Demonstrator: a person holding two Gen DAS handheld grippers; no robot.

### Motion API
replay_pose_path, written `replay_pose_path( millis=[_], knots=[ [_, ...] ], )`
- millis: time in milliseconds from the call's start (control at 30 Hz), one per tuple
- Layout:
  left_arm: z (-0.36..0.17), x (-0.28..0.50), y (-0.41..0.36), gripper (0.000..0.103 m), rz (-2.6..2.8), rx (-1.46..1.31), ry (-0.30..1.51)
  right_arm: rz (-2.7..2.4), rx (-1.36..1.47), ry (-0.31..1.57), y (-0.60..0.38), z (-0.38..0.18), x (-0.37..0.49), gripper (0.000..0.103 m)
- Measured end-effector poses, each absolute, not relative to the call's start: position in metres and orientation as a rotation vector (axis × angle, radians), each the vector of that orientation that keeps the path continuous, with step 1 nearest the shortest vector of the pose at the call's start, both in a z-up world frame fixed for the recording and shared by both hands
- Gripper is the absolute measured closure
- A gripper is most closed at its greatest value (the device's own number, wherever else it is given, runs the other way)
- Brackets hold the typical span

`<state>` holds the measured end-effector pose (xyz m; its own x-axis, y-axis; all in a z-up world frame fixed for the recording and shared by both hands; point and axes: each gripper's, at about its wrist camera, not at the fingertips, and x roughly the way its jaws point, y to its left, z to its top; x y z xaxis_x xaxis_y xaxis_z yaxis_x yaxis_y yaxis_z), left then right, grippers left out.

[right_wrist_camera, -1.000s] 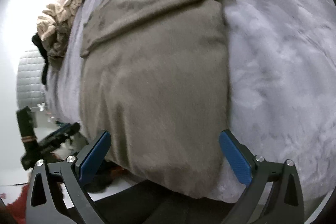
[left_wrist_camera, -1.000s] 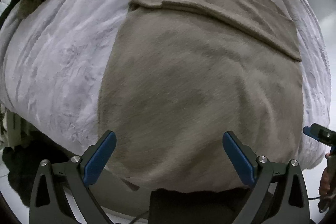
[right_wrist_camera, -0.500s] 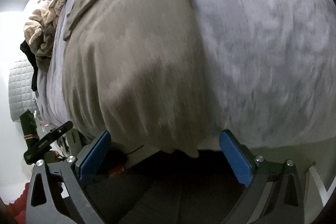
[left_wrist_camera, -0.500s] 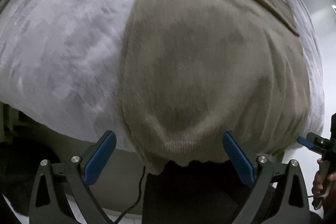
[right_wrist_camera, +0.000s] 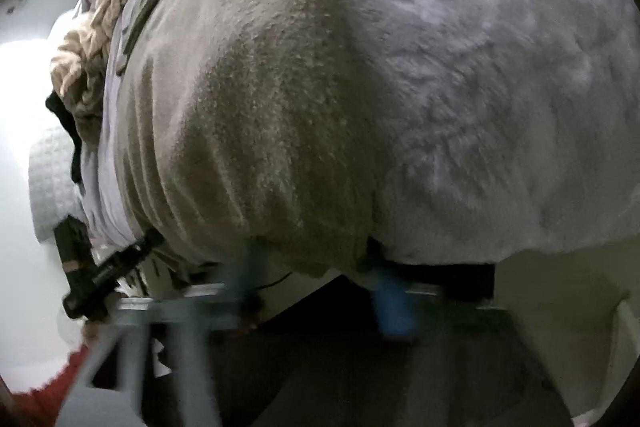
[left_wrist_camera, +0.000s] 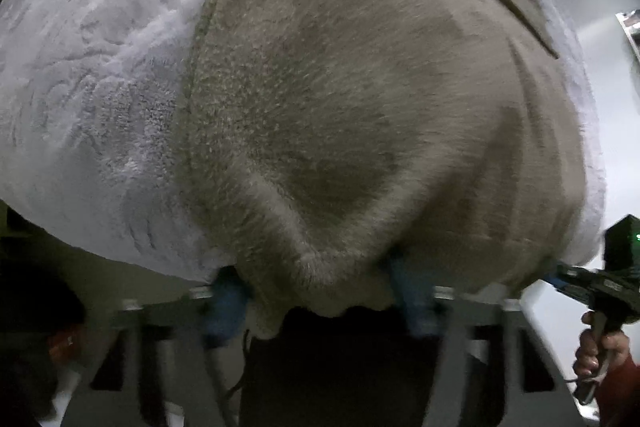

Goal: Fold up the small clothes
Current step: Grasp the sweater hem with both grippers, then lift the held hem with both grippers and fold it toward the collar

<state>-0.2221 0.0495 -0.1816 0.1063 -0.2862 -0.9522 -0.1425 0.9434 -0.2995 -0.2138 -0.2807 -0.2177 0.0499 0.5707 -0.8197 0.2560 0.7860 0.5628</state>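
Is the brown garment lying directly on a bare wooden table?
No. The brown garment lies on a pale fluffy blanket, which shows beside it in the left wrist view.

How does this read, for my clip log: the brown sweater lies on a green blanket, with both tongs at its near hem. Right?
Not quite: the blanket is pale lilac-grey, not green; the left wrist view shows it. The brown sweater lies on it, left tongs and right tongs at its near hem.

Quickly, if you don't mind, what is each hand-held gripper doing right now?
Left hand-held gripper: open, fingers either side of the sweater hem, not clamped.
Right hand-held gripper: open, straddling the sweater's corner.
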Motion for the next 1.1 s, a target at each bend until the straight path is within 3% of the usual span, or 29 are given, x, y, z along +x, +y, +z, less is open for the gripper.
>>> replay_pose_path(
  millis=[33,67,133,367,567,1100],
  knots=[
    [-0.179,-0.223,0.049,0.077,-0.125,-0.360,1.464,0.270,0.715,1.529,-0.282,-0.217,-0.216,0.083],
    [-0.175,-0.224,0.052,0.085,-0.151,-0.379,1.461,0.272,0.731,1.524,-0.288,-0.216,-0.224,0.095],
    [-0.166,-0.224,0.058,0.087,-0.177,-0.435,1.452,0.283,0.767,1.505,-0.293,-0.212,-0.228,0.095],
    [-0.126,-0.225,0.079,0.087,-0.262,-0.524,1.370,0.376,0.907,1.388,-0.301,-0.177,-0.226,0.096],
    [-0.109,-0.206,0.087,0.087,-0.241,-0.569,1.360,0.409,0.965,1.404,-0.304,-0.179,-0.205,0.096],
    [-0.033,-0.034,0.090,0.087,-0.244,-0.620,1.157,0.559,1.151,1.116,-0.309,-0.091,-0.018,0.096]
  ],
)
